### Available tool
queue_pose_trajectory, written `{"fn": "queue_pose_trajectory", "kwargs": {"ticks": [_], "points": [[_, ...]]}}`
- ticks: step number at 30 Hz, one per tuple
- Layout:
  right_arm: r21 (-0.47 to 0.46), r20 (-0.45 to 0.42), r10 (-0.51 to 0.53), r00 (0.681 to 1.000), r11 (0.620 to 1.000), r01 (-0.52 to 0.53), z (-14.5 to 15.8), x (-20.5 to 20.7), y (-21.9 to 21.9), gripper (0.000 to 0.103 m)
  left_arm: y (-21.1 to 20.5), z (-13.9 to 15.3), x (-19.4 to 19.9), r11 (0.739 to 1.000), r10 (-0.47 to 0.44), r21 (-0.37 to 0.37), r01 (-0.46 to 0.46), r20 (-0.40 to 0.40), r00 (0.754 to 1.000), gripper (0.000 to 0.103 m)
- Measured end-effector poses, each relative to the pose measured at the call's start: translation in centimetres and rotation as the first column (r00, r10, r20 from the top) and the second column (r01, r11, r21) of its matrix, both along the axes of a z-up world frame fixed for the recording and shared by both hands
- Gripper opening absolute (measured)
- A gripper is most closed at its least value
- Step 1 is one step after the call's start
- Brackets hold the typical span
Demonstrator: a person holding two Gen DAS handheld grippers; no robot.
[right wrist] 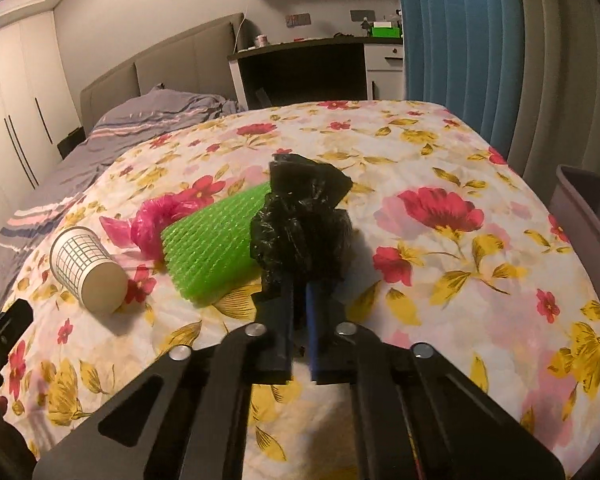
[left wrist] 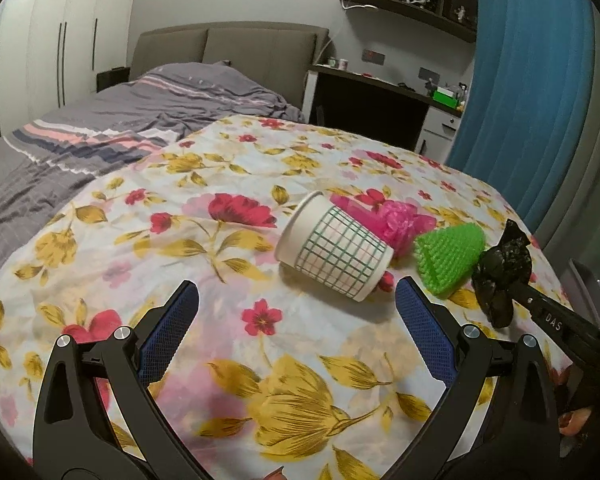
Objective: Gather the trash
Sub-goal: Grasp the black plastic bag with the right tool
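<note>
On the floral cloth lie a white paper cup with a green grid point(left wrist: 336, 246) on its side, a crumpled pink plastic bag point(left wrist: 396, 222) behind it, and a green spiky mesh piece point(left wrist: 448, 258) to its right. My left gripper point(left wrist: 298, 312) is open and empty, just in front of the cup. My right gripper point(right wrist: 298, 280) is shut on a crumpled black plastic bag point(right wrist: 300, 232), held just above the cloth beside the green mesh point(right wrist: 212, 244). The cup point(right wrist: 86, 268) and pink bag point(right wrist: 156, 224) lie to its left. The black bag also shows in the left wrist view point(left wrist: 500, 268).
A grey bin point(right wrist: 588, 208) stands at the right edge of the cloth-covered surface. A bed with grey striped bedding point(left wrist: 120, 120) lies behind on the left, a desk point(left wrist: 380, 92) and blue curtain point(left wrist: 532, 80) at the back right.
</note>
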State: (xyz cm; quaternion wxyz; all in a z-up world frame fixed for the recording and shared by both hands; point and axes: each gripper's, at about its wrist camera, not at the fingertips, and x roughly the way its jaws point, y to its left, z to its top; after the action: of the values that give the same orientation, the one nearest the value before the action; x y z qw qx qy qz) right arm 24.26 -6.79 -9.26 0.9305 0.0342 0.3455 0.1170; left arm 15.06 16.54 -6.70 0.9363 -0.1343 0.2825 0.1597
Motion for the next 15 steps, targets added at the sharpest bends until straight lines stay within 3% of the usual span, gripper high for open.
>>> {"fn": "queue_pose_trajectory", "kwargs": {"ticks": [7, 15], "points": [[0.033, 0.048, -0.029, 0.998, 0.999, 0.027, 0.7, -2.1, -2.2, 0.004, -0.6, 0.3, 2.8, 0.992, -0.021, -0.122, 0.019, -0.012, 1.0, 0.097], [0.072, 0.061, -0.014, 0.998, 0.997, 0.01, 0.8, -3.2, -3.5, 0.004, -0.7, -0.5, 8.5, 0.988, 0.035, -0.145, -0.051, -0.113, 0.993, 0.097]]}}
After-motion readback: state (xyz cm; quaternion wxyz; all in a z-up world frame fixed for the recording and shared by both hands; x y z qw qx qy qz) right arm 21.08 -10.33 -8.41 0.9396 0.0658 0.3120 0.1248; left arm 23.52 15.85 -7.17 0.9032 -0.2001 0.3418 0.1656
